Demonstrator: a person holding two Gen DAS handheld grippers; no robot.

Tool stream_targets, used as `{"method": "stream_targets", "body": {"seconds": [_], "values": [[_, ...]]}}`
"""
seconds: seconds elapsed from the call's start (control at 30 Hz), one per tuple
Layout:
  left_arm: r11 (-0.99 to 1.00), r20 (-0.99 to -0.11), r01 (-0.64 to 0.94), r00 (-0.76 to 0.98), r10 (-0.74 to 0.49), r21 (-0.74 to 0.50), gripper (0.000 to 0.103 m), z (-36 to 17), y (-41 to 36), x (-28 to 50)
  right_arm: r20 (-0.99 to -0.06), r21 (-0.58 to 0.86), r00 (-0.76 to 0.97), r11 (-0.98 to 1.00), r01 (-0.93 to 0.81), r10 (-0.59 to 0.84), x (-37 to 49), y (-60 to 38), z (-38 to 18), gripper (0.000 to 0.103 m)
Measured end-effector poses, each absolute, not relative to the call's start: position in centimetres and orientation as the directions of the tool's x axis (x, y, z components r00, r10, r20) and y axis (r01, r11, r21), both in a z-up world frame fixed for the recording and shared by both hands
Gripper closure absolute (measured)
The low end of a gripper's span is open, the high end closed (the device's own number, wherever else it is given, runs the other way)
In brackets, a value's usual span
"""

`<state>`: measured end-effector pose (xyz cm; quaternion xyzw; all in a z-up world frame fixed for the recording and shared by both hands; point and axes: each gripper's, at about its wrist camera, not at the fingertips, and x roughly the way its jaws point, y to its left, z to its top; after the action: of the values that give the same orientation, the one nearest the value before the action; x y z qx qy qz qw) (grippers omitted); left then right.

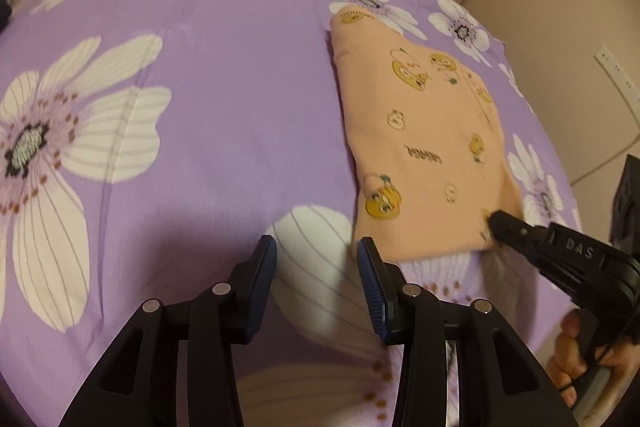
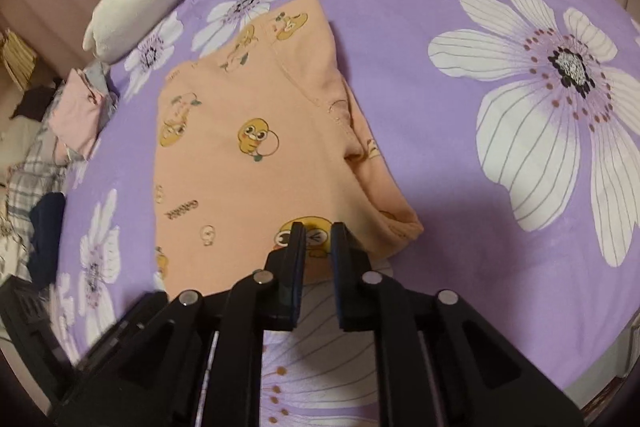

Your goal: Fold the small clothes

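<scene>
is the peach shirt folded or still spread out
Folded: the peach shirt lies as a compact rectangle with doubled layers along its right edge.

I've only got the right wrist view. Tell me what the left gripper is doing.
Observer: The left gripper is open with nothing between its pads. It is over the purple bedsheet, just beside the near corner of the peach garment.
Operator: Describe my right gripper from the side.
Observer: The right gripper has its tip at the garment's near edge, toward the corner away from the left gripper. I cannot tell whether it touches the cloth.
Operator: Report what is behind it.
Observer: A hand is wrapped around its handle, off the edge of the bed.
</scene>
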<state>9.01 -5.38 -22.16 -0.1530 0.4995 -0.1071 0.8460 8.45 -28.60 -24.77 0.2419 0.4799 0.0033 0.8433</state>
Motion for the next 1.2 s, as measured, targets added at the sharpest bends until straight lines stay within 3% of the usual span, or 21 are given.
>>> {"method": "stream_targets", "body": {"seconds": [0.1,0.2,0.33,0.43,0.5,0.57,0.6,0.73,0.93,1.0,1.1,1.2], "values": [[0.847,-0.741,0.019,0.474,-0.475,-0.531,0.062,-21.4,-3.4,8.7,-0.759,0.492,0.581,0.844,0.215,0.294,8.2,-29.2,-24.2,0.085],[0.79,-0.678,-0.039,0.541,-0.498,-0.611,0.062,-21.2,-1.6,9.2,-0.706,0.557,0.63,0.803,0.211,0.323,8.7,-30.0,-23.2,0.085],[0.865,-0.781,0.024,0.419,-0.463,-0.501,0.062,-22.7,-3.8,11.4,-0.638,0.621,0.653,0.774,0.123,0.408,13.1,-30.9,-22.3,0.085],[0.901,-0.788,0.039,0.47,-0.398,-0.432,0.061,-22.5,-5.0,10.9,-0.615,0.656,0.659,0.744,0.124,0.432,17.3,-32.3,-22.9,0.085],[0.915,-0.799,0.067,0.465,-0.381,-0.398,0.06,-22.6,-5.4,11.2,-0.682,0.581,0.643,0.793,0.185,0.349,18.9,-32.7,-23.9,0.089],[0.914,-0.798,0.077,0.464,-0.386,-0.397,0.059,-22.7,-5.3,11.4,-0.792,0.419,0.581,0.859,0.295,0.187,19.7,-33.4,-25.9,0.087],[0.913,-0.797,0.078,0.462,-0.389,-0.4,0.059,-22.7,-5.3,11.7,-0.816,0.383,0.559,0.862,0.332,0.147,19.7,-33.8,-27.0,0.096],[0.914,-0.797,0.085,0.462,-0.389,-0.397,0.059,-22.9,-4.9,11.5,-0.703,0.598,0.646,0.739,0.309,0.299,17.6,-37.0,-26.4,0.087],[0.906,-0.784,0.067,0.479,-0.396,-0.418,0.059,-22.9,-4.3,10.0,-0.535,0.714,0.738,0.687,0.136,0.41,15.2,-35.5,-23.0,0.082],[0.91,-0.786,0.069,0.48,-0.39,-0.409,0.058,-22.8,-4.4,10.0,-0.575,0.672,0.717,0.728,0.137,0.395,16.0,-33.9,-23.3,0.075],[0.913,-0.787,0.079,0.482,-0.386,-0.4,0.057,-22.8,-4.5,10.0,-0.727,0.565,0.606,0.781,0.264,0.321,18.0,-32.3,-26.3,0.078],[0.918,-0.791,0.083,0.481,-0.377,-0.387,0.057,-22.7,-4.7,10.0,-0.688,0.603,0.649,0.754,0.263,0.325,17.0,-32.4,-25.4,0.075]]}}
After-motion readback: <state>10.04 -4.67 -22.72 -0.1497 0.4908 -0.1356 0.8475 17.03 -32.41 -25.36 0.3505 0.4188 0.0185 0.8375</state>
